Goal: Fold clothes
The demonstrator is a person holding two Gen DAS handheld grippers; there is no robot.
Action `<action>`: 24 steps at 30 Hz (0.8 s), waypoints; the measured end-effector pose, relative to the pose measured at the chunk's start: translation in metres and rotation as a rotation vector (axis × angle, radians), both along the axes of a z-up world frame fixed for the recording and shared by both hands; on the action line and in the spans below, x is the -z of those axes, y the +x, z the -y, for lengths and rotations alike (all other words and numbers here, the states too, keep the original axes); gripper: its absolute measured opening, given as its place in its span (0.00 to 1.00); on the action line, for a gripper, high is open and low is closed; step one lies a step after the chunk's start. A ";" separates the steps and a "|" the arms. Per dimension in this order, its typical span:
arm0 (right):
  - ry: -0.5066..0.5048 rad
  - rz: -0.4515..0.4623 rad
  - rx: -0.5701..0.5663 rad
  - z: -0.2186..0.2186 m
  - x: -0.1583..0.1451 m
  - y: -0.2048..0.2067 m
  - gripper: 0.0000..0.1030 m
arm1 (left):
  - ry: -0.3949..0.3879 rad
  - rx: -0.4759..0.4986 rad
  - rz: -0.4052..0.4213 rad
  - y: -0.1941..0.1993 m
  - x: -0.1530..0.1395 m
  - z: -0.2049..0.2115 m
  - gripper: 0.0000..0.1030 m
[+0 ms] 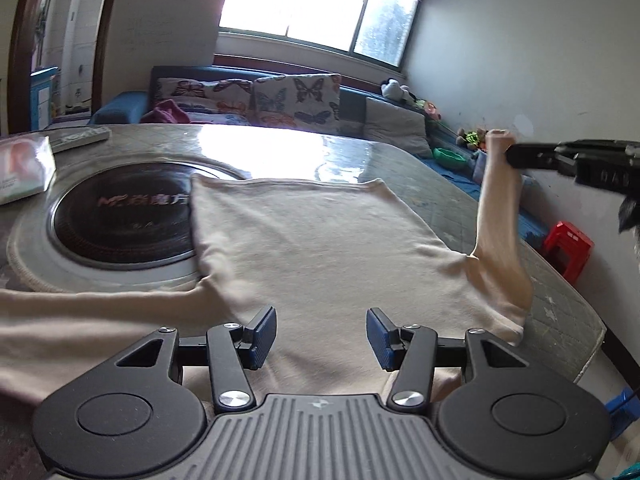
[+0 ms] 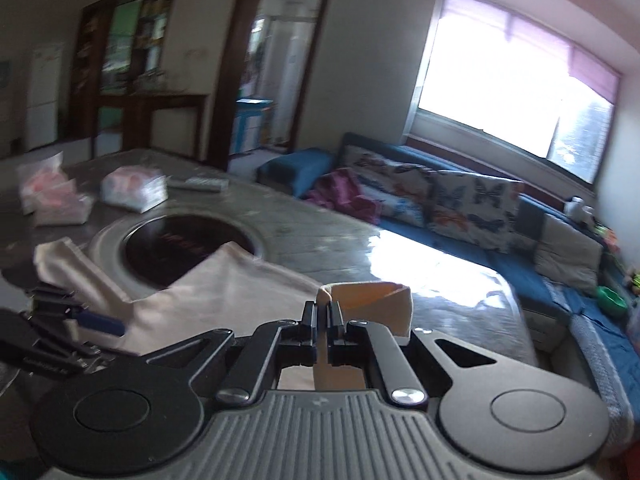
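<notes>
A cream long-sleeved top (image 1: 320, 248) lies flat on the grey table (image 1: 420, 168), its hem toward the far side. My left gripper (image 1: 322, 338) hovers open above the top's near part, nothing between its blue pads. The right sleeve (image 1: 500, 216) is lifted up off the table, its cuff pinched in my right gripper (image 1: 510, 156), which comes in from the right. In the right wrist view my right gripper (image 2: 324, 312) is shut on the sleeve cuff (image 2: 372, 300). The left sleeve (image 2: 68, 272) lies spread out to the side, and my left gripper (image 2: 100, 322) shows at the left edge.
A round black hotplate (image 1: 120, 220) is set into the table, partly under the top. Plastic-wrapped packs (image 2: 134, 188) and a remote control (image 2: 196, 184) lie at the table's far end. A blue sofa (image 1: 248, 96) with butterfly cushions runs behind, and a red stool (image 1: 566, 252) stands right.
</notes>
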State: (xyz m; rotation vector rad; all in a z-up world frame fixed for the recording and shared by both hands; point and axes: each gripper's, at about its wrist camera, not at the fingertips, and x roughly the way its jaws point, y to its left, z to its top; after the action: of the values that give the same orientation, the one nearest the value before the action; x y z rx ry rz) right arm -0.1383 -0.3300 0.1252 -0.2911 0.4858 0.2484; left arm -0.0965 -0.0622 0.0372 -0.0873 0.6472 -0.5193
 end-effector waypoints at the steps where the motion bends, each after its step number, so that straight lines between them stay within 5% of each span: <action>1: -0.007 -0.013 -0.027 -0.010 0.005 0.000 0.03 | -0.002 -0.007 -0.003 -0.001 0.001 -0.003 0.53; 14: -0.038 -0.192 -0.286 -0.095 0.065 0.004 0.04 | -0.013 -0.062 -0.030 -0.005 0.011 -0.024 0.53; 24: -0.062 -0.186 -0.289 -0.075 0.056 -0.006 0.07 | 0.012 -0.010 0.008 -0.003 0.001 -0.004 0.53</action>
State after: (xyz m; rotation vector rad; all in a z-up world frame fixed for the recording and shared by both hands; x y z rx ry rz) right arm -0.1446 -0.2545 0.0694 -0.4009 0.6360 0.5455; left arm -0.0997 -0.0586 0.0365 -0.0775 0.6414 -0.5056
